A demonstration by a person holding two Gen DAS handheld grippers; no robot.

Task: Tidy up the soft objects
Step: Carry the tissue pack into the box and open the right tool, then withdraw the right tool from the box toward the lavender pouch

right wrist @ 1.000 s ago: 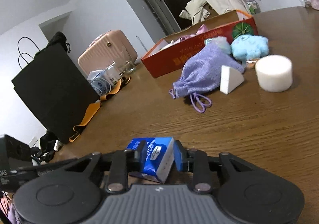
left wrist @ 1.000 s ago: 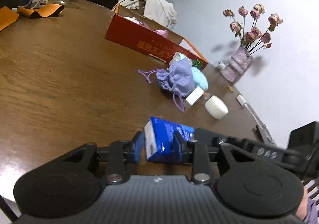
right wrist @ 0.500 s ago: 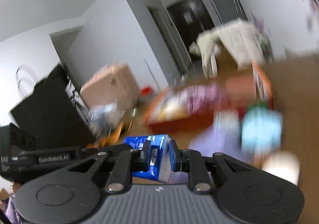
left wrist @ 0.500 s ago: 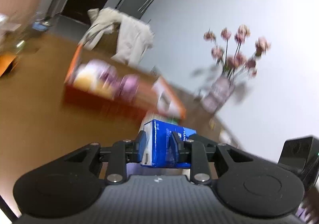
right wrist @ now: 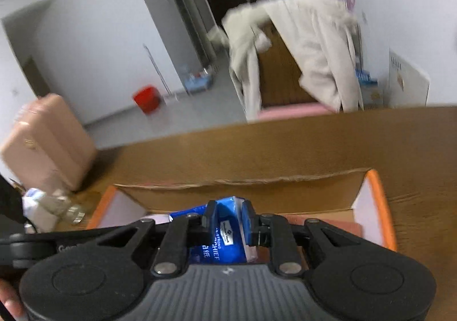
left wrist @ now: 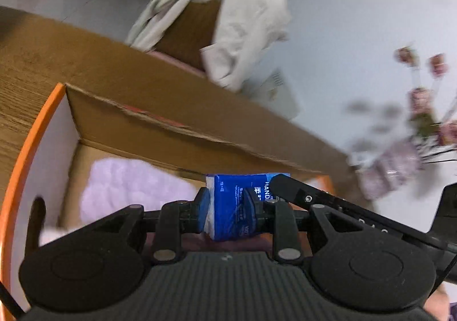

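Both grippers are shut on one blue tissue pack. In the left wrist view my left gripper [left wrist: 228, 211] pinches the blue tissue pack [left wrist: 234, 204], with the right gripper's arm crossing in from the right. In the right wrist view my right gripper [right wrist: 228, 221] squeezes the same pack [right wrist: 225, 232]. The pack hangs above the open orange-edged cardboard box [left wrist: 34, 132], which also shows in the right wrist view [right wrist: 380, 201]. A soft lilac fluffy item [left wrist: 122, 186] lies inside the box, below and left of the pack.
The box sits on a brown wooden table [left wrist: 57, 64]. A chair draped with a cream coat [right wrist: 308, 44] stands behind the table. A blurred vase of dried roses [left wrist: 400, 169] is at the right. A pink suitcase [right wrist: 48, 144] and a red bucket [right wrist: 147, 98] stand on the floor.
Both grippers have carried the tissue pack up from the table and forward, from in front of the box to above its open inside. The loose soft items on the table have left view.
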